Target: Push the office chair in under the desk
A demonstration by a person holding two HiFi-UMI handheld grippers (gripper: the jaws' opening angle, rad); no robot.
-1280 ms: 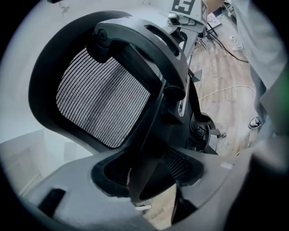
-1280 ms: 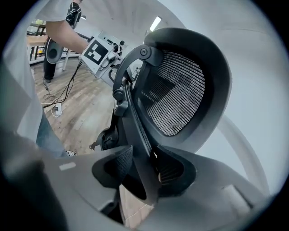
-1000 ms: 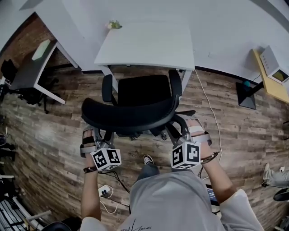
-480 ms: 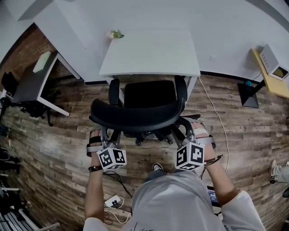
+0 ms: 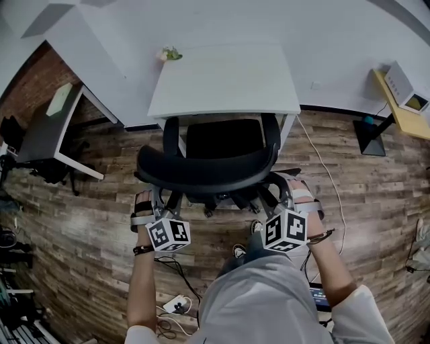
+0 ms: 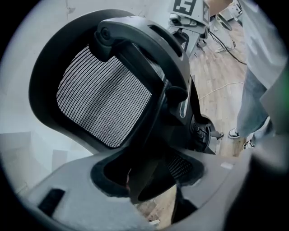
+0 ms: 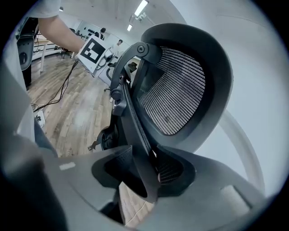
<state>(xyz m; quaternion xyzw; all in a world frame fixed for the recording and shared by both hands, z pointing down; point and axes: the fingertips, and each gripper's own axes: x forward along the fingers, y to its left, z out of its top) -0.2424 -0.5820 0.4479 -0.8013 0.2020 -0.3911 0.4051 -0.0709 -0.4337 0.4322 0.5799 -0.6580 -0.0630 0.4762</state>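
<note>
Chair partly under desk | left hand-held gripper, right hand-held gripper: clamping backrest

place: office, likely open-plan | evidence: white desk, office chair, side desk, ceiling strip lights

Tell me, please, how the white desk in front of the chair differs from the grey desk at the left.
The white desk has a white top, the grey desk a dark one. The white desk sits square in the head view, chair partly under it; the grey desk sits aslant. The white desk bears a small plant, the grey desk a pale flat thing. Both stand by the wall.
</note>
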